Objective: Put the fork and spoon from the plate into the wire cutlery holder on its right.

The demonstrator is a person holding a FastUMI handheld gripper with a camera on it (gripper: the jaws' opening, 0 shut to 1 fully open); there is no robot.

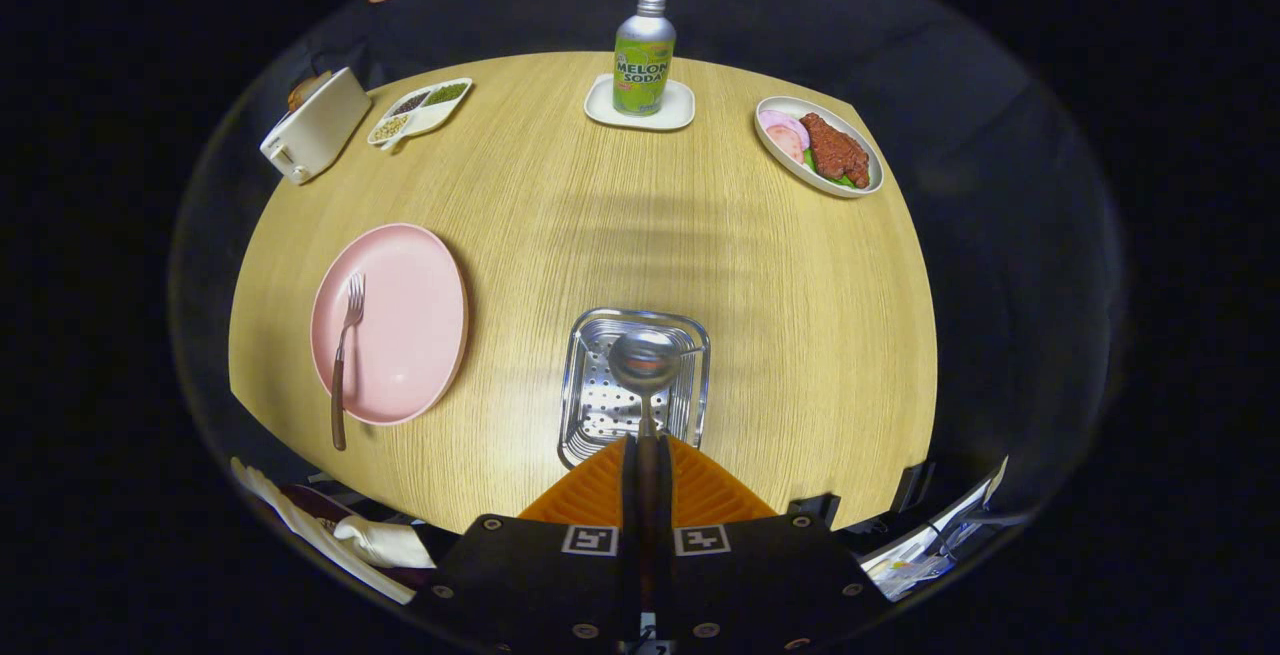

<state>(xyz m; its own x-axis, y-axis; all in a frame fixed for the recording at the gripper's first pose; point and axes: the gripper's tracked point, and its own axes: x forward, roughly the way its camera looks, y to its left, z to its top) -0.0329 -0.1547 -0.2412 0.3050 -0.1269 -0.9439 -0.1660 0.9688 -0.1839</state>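
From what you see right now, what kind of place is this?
Probably a dining table set up in a dark booth: a wooden table with a pink plate, a dish of food and a soda bottle. The gripper holds a spoon.

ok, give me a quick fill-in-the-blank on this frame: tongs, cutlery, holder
1. The tongs are shut on the ____ handle.
2. The spoon bowl hangs over the ____, not yet released.
3. The fork lies on the ____ plate, its handle overhanging the rim.
4. Beyond the wire cutlery holder, the soda bottle stands on a white ____.

Missing words: spoon's; wire cutlery holder; pink; coaster
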